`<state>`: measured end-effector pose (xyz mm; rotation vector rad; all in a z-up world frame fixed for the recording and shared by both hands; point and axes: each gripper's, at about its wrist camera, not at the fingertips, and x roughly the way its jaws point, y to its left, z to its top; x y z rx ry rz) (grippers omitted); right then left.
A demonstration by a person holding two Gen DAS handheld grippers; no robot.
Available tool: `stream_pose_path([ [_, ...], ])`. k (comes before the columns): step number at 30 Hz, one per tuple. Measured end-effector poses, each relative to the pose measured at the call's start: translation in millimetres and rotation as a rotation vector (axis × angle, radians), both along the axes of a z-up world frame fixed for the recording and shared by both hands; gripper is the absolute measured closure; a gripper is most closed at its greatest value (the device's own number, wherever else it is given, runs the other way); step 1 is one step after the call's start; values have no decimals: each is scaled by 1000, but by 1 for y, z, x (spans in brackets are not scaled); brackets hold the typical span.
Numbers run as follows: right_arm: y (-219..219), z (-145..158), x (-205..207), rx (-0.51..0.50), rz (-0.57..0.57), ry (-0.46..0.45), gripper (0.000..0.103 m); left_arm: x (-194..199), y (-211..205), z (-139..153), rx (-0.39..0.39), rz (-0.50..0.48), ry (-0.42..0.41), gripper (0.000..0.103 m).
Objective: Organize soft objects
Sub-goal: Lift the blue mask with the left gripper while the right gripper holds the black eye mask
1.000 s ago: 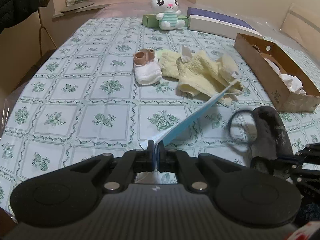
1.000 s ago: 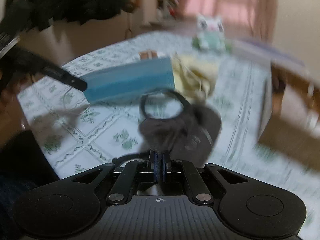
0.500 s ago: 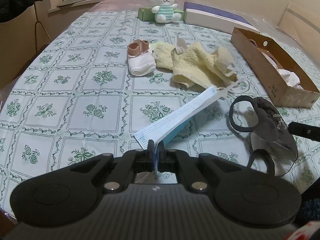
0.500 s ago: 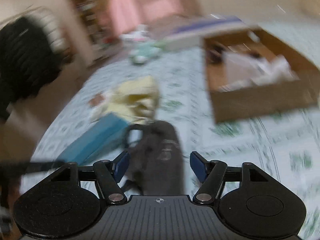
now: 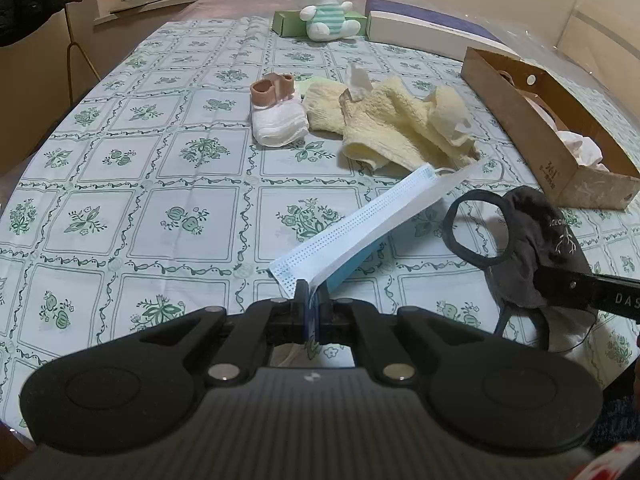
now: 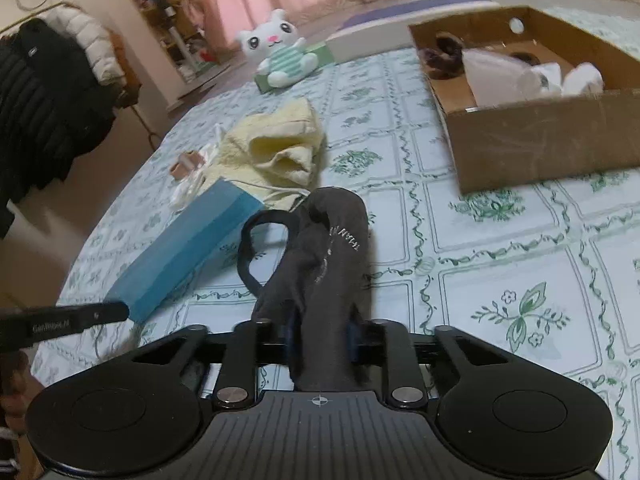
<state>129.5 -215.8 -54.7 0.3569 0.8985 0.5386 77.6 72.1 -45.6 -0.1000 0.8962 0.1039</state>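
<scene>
- left gripper: jaws clamped on corner of blue face mask, mask sticks out forward above the tablecloth
- right gripper: jaws closing, dark grey mask bunched between them, ear loop hanging left
- yellow towel and white sock mid-table, touching
- cardboard box far right, white cloth inside

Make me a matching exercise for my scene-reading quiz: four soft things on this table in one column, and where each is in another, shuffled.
1. blue face mask
2. dark cloth mask
3. plush bunny
4. yellow towel

A. far end of the table
B. crumpled mid-table
C. in the left tool
D. between the closing jaws of the right tool

Pairs: 1-C, 2-D, 3-A, 4-B
</scene>
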Motion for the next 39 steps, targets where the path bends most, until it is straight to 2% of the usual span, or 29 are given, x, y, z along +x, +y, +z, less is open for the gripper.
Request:
stream_pose_path([
  [2, 3, -1, -3, -13, 12, -21, 91, 0, -1, 0, 1, 0, 0, 100],
  [5, 5, 1, -3, -19, 16, -34, 93, 0, -1, 1, 0, -2, -3, 100],
  [12, -2, 11, -2, -24, -7, -60, 93, -4, -5, 9, 3, -20, -27, 100],
  [26, -22, 46, -10, -30, -52, -169, 93, -9, -29, 40, -12, -88, -98, 100],
  [36, -38, 60, -13, -7, -86, -197, 93, -12, -48, 64, -53, -150, -159, 101],
  [39, -45, 64, -15, -1, -98, -209, 93, -9, -51, 61, -55, -149, -140, 101],
])
